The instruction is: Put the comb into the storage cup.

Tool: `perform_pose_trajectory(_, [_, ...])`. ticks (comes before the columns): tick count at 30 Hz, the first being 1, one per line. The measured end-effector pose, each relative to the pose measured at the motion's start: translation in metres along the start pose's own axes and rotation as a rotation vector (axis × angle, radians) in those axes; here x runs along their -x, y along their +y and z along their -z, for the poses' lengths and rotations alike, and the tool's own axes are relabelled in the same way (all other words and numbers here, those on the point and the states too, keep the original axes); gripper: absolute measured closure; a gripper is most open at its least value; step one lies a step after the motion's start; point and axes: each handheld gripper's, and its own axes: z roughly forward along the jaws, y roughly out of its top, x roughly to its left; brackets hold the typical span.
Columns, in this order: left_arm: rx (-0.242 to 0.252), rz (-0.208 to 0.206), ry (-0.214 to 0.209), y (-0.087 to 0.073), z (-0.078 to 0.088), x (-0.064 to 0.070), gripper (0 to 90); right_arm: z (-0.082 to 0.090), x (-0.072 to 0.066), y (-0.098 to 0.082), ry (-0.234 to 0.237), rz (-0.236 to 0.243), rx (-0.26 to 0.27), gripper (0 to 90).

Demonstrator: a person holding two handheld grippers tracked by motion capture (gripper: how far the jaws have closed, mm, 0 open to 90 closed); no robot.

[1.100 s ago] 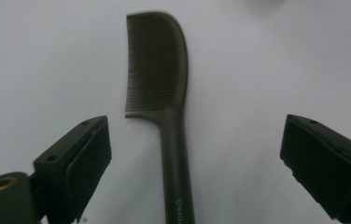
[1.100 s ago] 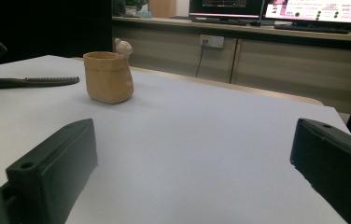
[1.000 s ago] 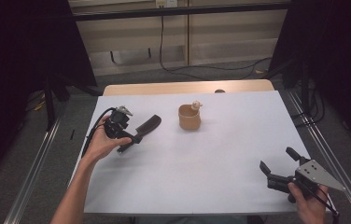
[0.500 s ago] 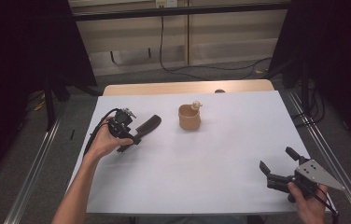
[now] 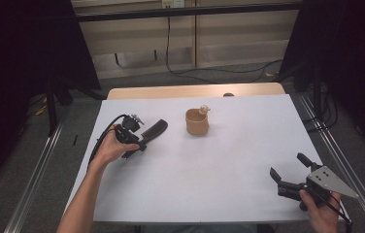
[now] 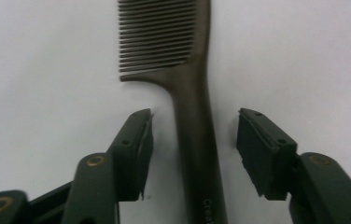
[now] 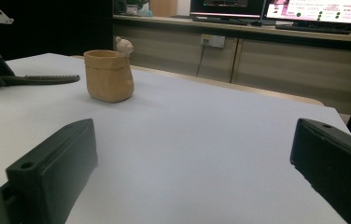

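Comb [image 6: 197, 140] handle between closing left gripper [image 6: 193, 149] jaws, untouched

white-topped table [image 5: 219, 170] carries a dark comb [image 5: 152, 130] lying flat at the left and a tan pouch-like cup [image 5: 197, 122] standing upright near the middle, well apart.

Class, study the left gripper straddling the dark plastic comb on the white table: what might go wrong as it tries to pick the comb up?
1. The left gripper has just been closing, yet gaps remain beside the dark plastic comb's handle; lifting now would likely leave it behind.
2. The handle is thin and lies flat on the white table, so the pads may slide over it.
3. Gripped at the handle, the toothed end may droop.
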Motion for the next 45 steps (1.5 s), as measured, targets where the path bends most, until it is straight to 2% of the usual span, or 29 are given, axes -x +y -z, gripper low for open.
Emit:
perform_pose_trajectory(5, [-0.012, -0.038, 0.0, 0.0033, -0.0003, -0.0005, 50.6, 0.001, 0.0009, 0.0002, -0.004, -0.002, 0.001, 0.1])
perform_pose_trajectory(6, [-0.01, -0.028, 0.002, 0.0041, -0.0009, 0.0007, 51.3, 0.0011, 0.0009, 0.0002, -0.005, -0.001, 0.001, 0.1])
perform_pose_trajectory(7, [-0.016, -0.043, -0.004, 0.0051, -0.0005, 0.0, 52.7, 0.0011, 0.0009, 0.0003, -0.004, -0.001, 0.002, 0.1])
perform_pose_trajectory(10, [-0.028, -0.05, -0.004, 0.0069, -0.001, 0.0006, 56.1, 0.0016, 0.0007, 0.0003, -0.001, 0.001, 0.002, 0.1])
perform_pose_trajectory(15, [-0.025, -0.041, -0.006, 0.007, -0.0013, 0.0016, 59.8, 0.0017, 0.0011, 0.0002, -0.003, 0.006, 0.0, 0.0])
perform_pose_trajectory(16, [-0.023, -0.027, -0.006, 0.0074, -0.0017, 0.0036, 61.8, 0.0014, 0.0011, 0.0, -0.004, 0.006, -0.004, 0.1])
perform_pose_trajectory(21, [-0.033, -0.014, -0.014, 0.0078, -0.0013, 0.001, 64.9, 0.0016, 0.001, -0.0002, -0.007, 0.008, -0.006, 0.1])
perform_pose_trajectory(26, [-0.022, 0.026, -0.027, 0.0071, -0.0015, -0.0042, 72.2, 0.0015, 0.0007, -0.0003, -0.006, 0.009, -0.008, 0.1])
perform_pose_trajectory(29, [-0.043, 0.001, -0.006, 0.0097, -0.0017, -0.0015, 72.3, 0.0015, 0.0008, -0.0003, -0.007, 0.009, -0.008, 0.1])
perform_pose_trajectory(33, [-0.041, 0.003, -0.016, 0.0093, -0.0017, -0.0027, 72.4, 0.0014, 0.0006, -0.0005, -0.008, 0.01, -0.011, 0.2])
perform_pose_trajectory(41, [-0.032, -0.006, 0.003, 0.0081, -0.0007, -0.0001, 73.0, 0.0016, 0.0005, -0.0005, -0.007, 0.012, -0.011, 0.2])
perform_pose_trajectory(44, [-0.01, 0.013, -0.002, 0.0066, -0.0008, -0.0002, 73.1, 0.0016, 0.0007, -0.0005, -0.007, 0.01, -0.011, 0.2])
perform_pose_trajectory(45, [-0.019, 0.001, -0.006, 0.0065, 0.0, -0.0012, 73.1, 0.0016, 0.0007, -0.0005, -0.01, 0.01, -0.013, 0.2])
